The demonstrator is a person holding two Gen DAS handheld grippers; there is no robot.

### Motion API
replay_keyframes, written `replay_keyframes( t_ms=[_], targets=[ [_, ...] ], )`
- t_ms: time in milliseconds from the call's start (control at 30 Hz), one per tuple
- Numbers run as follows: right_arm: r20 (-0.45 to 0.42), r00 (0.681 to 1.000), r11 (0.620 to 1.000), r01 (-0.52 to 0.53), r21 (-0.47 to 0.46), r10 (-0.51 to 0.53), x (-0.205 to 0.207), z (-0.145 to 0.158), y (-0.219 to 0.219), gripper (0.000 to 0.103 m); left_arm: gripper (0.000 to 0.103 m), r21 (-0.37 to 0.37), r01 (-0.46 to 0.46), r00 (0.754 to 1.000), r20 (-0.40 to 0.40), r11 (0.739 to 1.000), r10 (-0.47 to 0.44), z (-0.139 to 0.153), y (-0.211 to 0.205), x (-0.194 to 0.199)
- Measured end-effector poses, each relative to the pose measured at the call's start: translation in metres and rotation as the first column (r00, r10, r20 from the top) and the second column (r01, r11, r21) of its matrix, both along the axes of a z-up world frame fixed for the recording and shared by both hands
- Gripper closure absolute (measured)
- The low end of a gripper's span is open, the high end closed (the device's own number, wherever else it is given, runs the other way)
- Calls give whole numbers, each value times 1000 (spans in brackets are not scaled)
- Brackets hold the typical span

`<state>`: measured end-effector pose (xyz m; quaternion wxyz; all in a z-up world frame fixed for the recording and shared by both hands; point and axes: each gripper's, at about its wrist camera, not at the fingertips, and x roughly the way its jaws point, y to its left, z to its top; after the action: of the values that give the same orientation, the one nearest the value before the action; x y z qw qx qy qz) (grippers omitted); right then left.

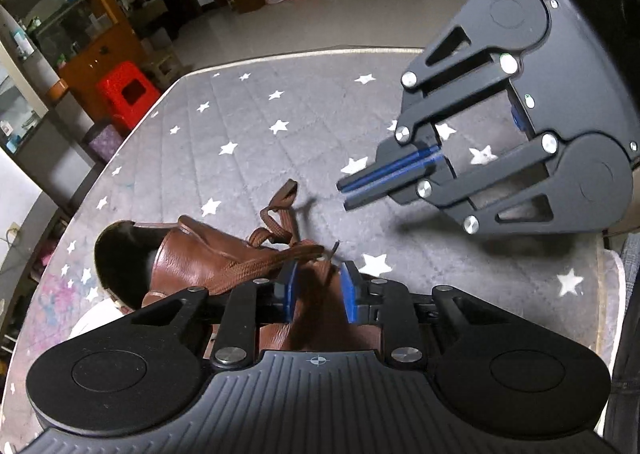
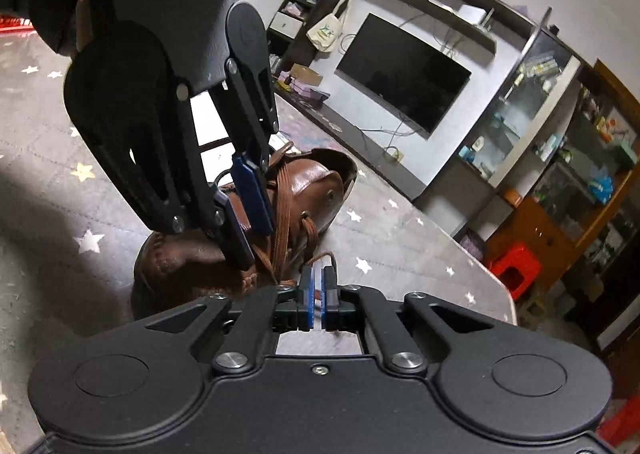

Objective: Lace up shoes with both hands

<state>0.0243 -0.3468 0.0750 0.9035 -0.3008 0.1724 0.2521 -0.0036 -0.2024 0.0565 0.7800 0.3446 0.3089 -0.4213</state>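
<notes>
A brown leather shoe (image 1: 192,258) with brown flat laces (image 1: 276,222) lies on the grey star-patterned table (image 1: 248,122). It also shows in the right wrist view (image 2: 316,190). My left gripper (image 1: 318,274) is open, its blue pads straddling the shoe's laced front, with a lace tip between them. In the right wrist view the left gripper (image 2: 250,242) hangs over the shoe's laces (image 2: 280,230). My right gripper (image 1: 344,196) hovers right of the shoe with its jaws shut and nothing between them. In its own view the right gripper (image 2: 319,274) is shut and empty.
The table's far edge (image 1: 304,52) drops to a tiled floor. A red stool (image 1: 128,90) stands left of the table. A TV (image 2: 404,74) and shelves (image 2: 560,126) line the wall beyond the shoe.
</notes>
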Motion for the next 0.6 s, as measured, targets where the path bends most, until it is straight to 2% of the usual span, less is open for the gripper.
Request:
replay_keyframes(
  t_ms=[367,400,433,533,600],
  targets=[
    [-24,1000,999,17,41,-16,3,-2,-6,101,84,-3,-21,999,-32,1000,20,0,4,-5],
    [-23,1000,999,18,44,-16,3,-2,-5,101,86,-5,-26,999,-34,1000,26,-1,4,-5],
    [-23,1000,999,17,46,-16,3,-1,-5,101,94,-3,-31,999,-31,1000,31,-1,4,-5],
    [-16,1000,999,15,47,-15,2,-1,-6,101,100,-18,-75,997,-26,997,75,-2,3,-4],
    [-16,1000,998,17,54,-16,1,0,-7,101,101,-33,-98,995,-20,995,98,0,5,-6]
  ],
)
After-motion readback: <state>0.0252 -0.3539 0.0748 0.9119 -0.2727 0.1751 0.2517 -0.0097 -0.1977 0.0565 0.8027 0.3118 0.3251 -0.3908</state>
